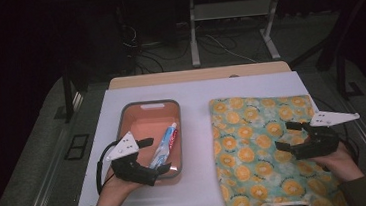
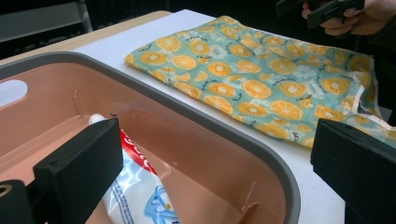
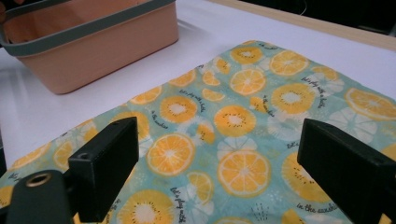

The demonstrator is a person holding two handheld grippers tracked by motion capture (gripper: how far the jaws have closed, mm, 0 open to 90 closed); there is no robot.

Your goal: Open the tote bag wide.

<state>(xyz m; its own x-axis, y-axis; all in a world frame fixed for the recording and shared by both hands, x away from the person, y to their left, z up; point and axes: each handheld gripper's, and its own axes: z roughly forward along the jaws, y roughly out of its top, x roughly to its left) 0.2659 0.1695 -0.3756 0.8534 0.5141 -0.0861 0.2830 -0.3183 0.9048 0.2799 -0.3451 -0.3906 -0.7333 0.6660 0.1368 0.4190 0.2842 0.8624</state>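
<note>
A pink basin (image 1: 136,113) with a grey rim (image 2: 261,144) sits left of centre on the white table. A toothpaste tube (image 1: 165,145) lies inside it, white with red and blue print (image 2: 140,191). My left gripper (image 1: 149,158) is open at the basin's near edge, its jaws standing either side of the tube's lower end. A cloth bag with an orange-slice print (image 1: 257,144) lies flat on the right (image 3: 243,121). My right gripper (image 1: 288,136) hangs open just over the bag's right part, holding nothing.
The white board (image 1: 196,132) covers a wooden table (image 1: 198,74). Behind it are a desk's metal legs (image 1: 193,32) and floor cables (image 1: 226,46). A bare strip of board lies between basin and bag. The basin's side (image 3: 102,51) shows in the right gripper view.
</note>
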